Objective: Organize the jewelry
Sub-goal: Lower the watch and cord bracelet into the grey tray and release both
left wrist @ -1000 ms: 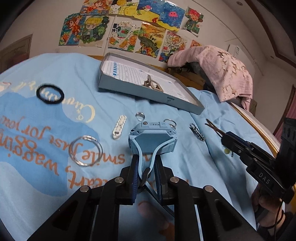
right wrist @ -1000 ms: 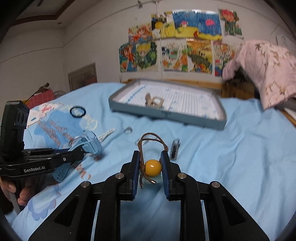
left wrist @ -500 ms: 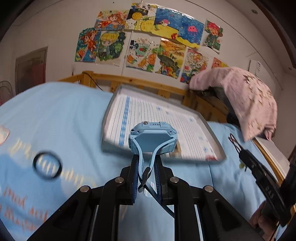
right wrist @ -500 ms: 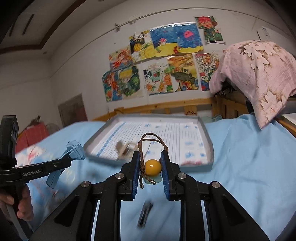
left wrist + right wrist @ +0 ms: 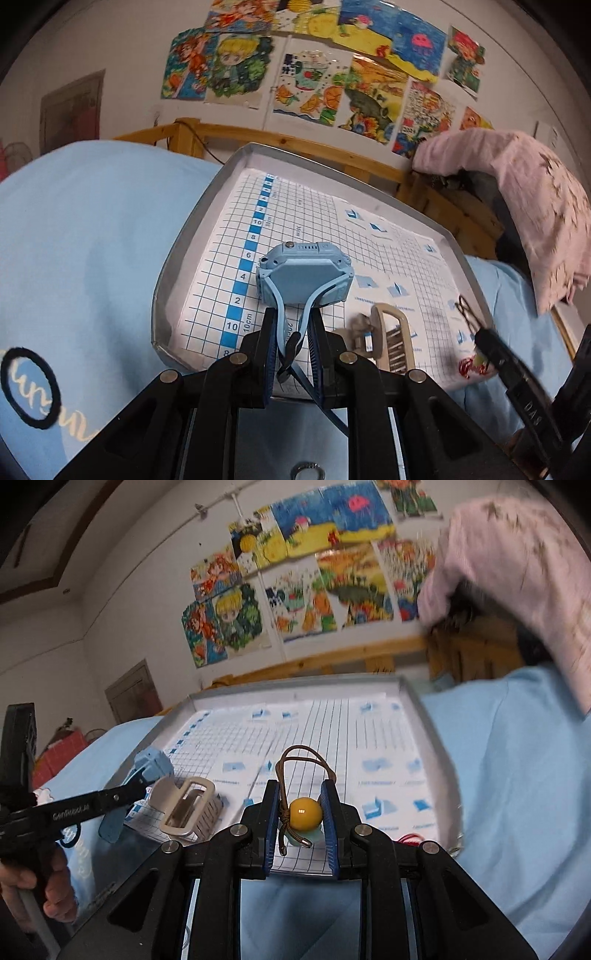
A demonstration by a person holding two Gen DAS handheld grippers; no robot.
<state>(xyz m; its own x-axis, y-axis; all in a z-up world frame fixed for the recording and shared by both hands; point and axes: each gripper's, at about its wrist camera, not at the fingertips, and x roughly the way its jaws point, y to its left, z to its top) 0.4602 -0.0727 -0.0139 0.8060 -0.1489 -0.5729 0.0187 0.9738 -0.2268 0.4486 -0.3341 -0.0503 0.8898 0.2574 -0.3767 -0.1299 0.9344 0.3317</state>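
My left gripper (image 5: 291, 332) is shut on the strap of a light blue watch (image 5: 304, 275), which hangs over the near left part of the grey tray (image 5: 184, 240) lined with grid paper. My right gripper (image 5: 301, 812) is shut on a yellow bead hair tie (image 5: 303, 812) whose brown cord loops upward, above the tray's (image 5: 428, 720) near edge. A beige hair claw (image 5: 391, 339) lies in the tray between the two grippers, also visible as the hair claw (image 5: 188, 808) in the right wrist view. The left gripper with the watch (image 5: 151, 764) shows there at the left.
A black hair tie (image 5: 31, 384) lies on the blue cloth at the left, and a small metal ring (image 5: 306, 472) under my left gripper. Something small and red (image 5: 467, 367) sits at the tray's near right corner. A pink cloth (image 5: 535, 206) drapes over wooden furniture behind the tray.
Both grippers have travelled forward from above the loose pieces on the blue cloth to over the tray, still holding the watch and the bead tie. The tray now fills both views.
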